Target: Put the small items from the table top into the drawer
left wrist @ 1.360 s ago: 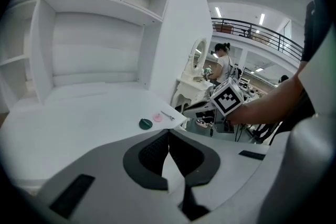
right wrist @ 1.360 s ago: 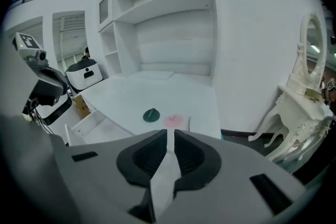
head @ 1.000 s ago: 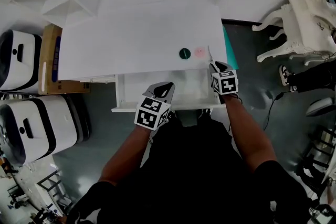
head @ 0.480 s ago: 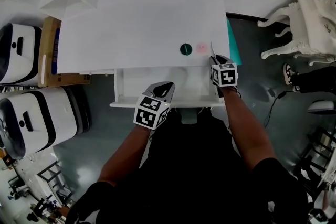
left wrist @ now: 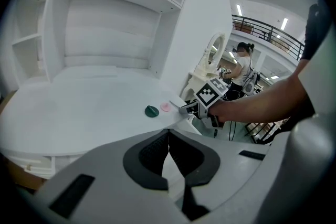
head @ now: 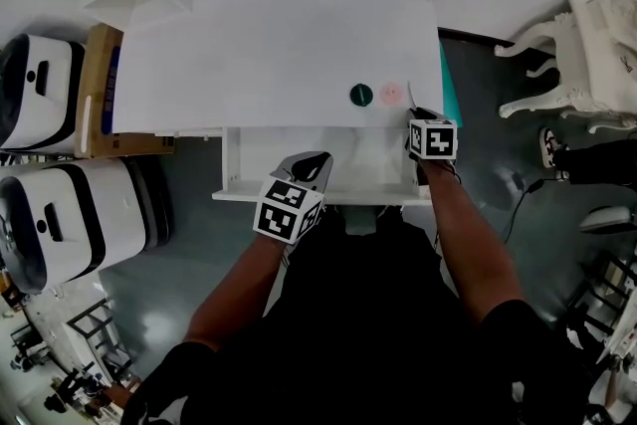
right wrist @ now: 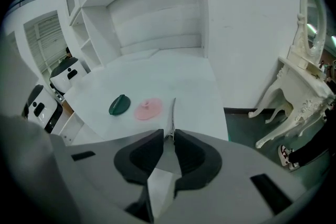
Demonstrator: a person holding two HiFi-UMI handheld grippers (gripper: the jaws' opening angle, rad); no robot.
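The white bench (head: 269, 45) has its shallow white drawer (head: 239, 196) pulled open below the front edge. Near the bench's front right corner lie three small items in a row: a dark green round plastic disc (head: 361, 95), a pale pink round disc (head: 392, 94) just to its right, and a slim silver metal clip (right wrist: 172, 110) beside the pink one, nearest the corner.

The right gripper (head: 418, 114) reaches over that corner. In the right gripper view its dark fingers (right wrist: 142, 157) are drawn in to a narrow slot, with the near end of the silver clip pinched between their tips; the rest of the clip points away over the bench top. Whether the clip is lifted off the surface cannot be told. The green and pink discs sit just left of it, apart from the fingers.

The left gripper (head: 317, 159) hangs over the middle of the open drawer, well apart from the items. The left gripper view shows its fingers (left wrist: 149, 157) meeting at the tips with nothing between them.

A brown cardboard box (head: 95, 105) stands against the bench's left side.
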